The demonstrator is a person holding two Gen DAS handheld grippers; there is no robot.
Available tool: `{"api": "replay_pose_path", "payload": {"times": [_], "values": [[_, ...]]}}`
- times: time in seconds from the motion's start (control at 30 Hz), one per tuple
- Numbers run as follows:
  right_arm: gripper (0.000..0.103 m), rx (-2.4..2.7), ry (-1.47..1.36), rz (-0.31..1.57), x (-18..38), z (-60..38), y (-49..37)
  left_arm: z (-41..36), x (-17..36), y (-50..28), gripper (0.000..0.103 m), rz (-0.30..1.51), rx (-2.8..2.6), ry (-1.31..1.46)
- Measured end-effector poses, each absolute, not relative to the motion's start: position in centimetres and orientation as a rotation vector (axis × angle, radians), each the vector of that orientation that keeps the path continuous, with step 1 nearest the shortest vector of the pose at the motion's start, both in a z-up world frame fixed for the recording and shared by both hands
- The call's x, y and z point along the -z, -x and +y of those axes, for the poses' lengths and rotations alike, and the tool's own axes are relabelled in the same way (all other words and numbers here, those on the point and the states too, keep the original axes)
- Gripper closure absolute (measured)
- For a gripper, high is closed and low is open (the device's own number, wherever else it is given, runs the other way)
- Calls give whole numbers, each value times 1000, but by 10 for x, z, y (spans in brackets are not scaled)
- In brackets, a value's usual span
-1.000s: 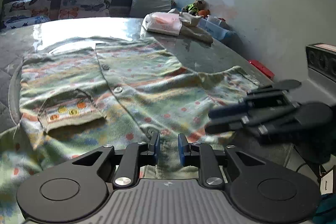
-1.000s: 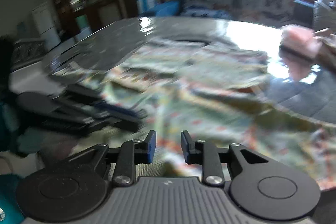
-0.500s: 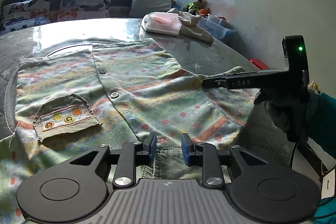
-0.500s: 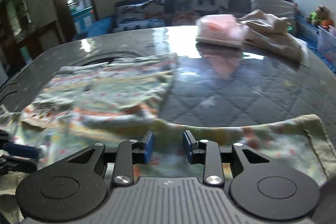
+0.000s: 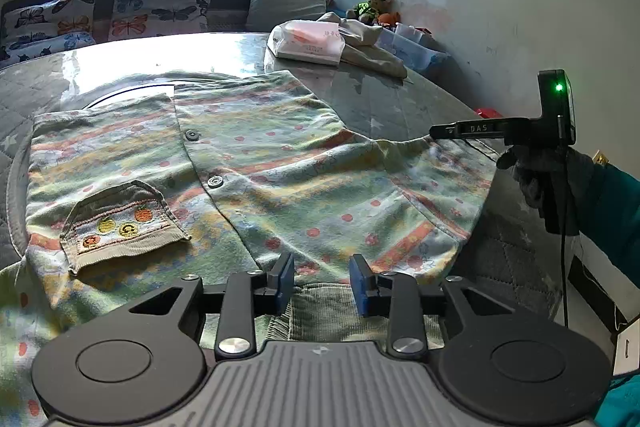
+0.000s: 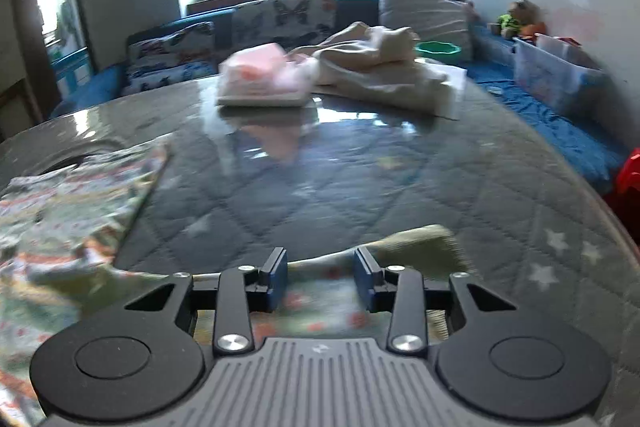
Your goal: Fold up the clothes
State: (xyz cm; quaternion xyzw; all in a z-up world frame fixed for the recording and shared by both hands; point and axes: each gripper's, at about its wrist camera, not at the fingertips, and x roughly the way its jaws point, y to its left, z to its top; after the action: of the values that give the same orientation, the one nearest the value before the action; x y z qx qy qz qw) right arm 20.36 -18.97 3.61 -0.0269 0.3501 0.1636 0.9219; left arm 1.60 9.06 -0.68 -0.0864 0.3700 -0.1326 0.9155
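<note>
Nearest the left claw (image 5: pixel 322 285), jaws parted and just been widening, nothing pinched: corduroy hem of the shirt (image 5: pixel 256 179), spread flat on the bench (image 6: pixel 360 179). Right claw (image 6: pixel 321 281) likewise loosened and widening over the sleeve. Soft, light, floppy; best gripped at hem or cuff. Farther back, a clear bin (image 6: pixel 556 83), contents unclear.

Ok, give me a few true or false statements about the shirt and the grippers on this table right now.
1. The patterned green button-up shirt lies spread on the grey quilted table. True.
2. The shirt's corduroy pocket shows embroidered fruit. True.
3. The left gripper is clamped shut on a sock. False: it is open over the shirt's corduroy collar.
4. The right gripper hangs over bare floor. False: it is open over the shirt's sleeve.
</note>
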Motion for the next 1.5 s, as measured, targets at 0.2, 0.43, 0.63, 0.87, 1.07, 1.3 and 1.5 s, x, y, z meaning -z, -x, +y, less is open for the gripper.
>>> {"api": "replay_pose_path", "payload": {"times": [0.2, 0.43, 0.63, 0.87, 1.07, 1.3, 1.5], "values": [[58, -306, 45, 702, -40, -203, -203, 88, 5, -16, 59, 761, 256, 164], [31, -373, 46, 680, -53, -194, -176, 90, 3, -12, 54, 762, 233, 172], [16, -409, 67, 704, -48, -183, -151, 90, 2, -9, 53, 763, 233, 173], [0, -370, 58, 720, -43, -184, -134, 88, -1, -12, 37, 779, 205, 162], [0, -338, 53, 740, -34, -186, -132, 82, -1, -16, 23, 803, 164, 140], [0, -316, 77, 708, -28, -183, -126, 78, 1, -23, 7, 847, 104, 141], [0, -304, 91, 714, -27, -180, -126, 77, 4, -30, 0, 892, 71, 169]]}}
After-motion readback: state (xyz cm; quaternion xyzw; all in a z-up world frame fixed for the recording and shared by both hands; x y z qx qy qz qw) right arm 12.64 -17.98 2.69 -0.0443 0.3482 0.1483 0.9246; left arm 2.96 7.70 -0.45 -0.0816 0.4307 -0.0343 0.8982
